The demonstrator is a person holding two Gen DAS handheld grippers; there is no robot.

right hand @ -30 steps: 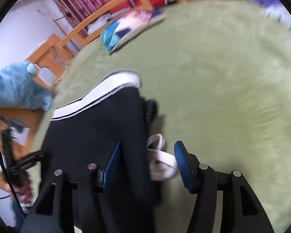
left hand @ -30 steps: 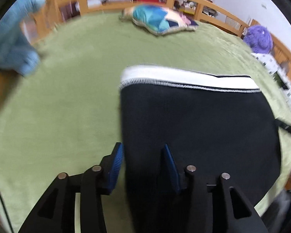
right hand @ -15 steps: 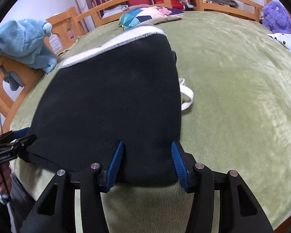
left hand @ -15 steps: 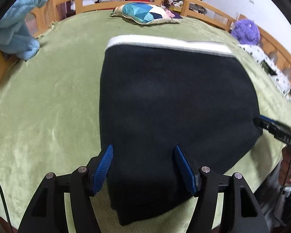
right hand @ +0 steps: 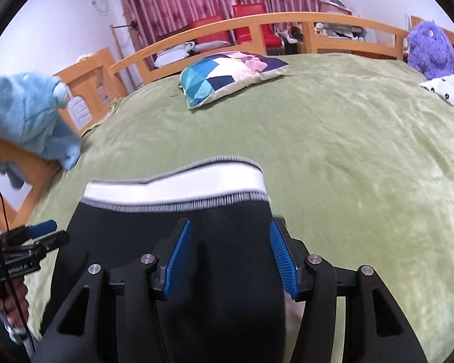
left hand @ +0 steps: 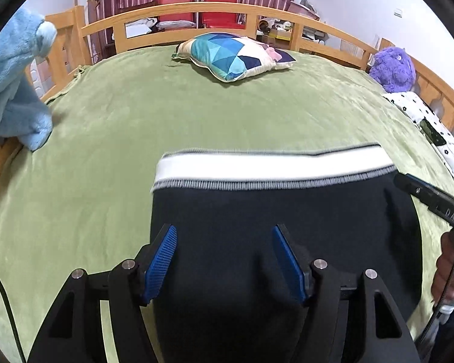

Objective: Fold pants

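Black pants [left hand: 272, 227] with a white waistband [left hand: 272, 166] lie folded on the green bed blanket [left hand: 106, 151]; they also show in the right wrist view [right hand: 221, 217]. My left gripper [left hand: 224, 257] is open, hovering over the pants' left part, blue pads apart. My right gripper [right hand: 228, 257] is open over the pants' right edge. Each gripper shows at the edge of the other's view, the right one [left hand: 429, 199] and the left one [right hand: 30, 242]. Neither holds cloth.
A patterned pillow [left hand: 236, 56] lies at the far side. A blue plush [left hand: 12, 81] hangs on the wooden rail at left. A purple plush [left hand: 393, 68] and a spotted cloth [left hand: 423, 121] sit at right. A wooden bed rail [left hand: 196, 12] rings the bed.
Both grippers have pulled back and tilted up, so the pants sit lower in both views. Both stay open and empty. The pants appear unmoved.
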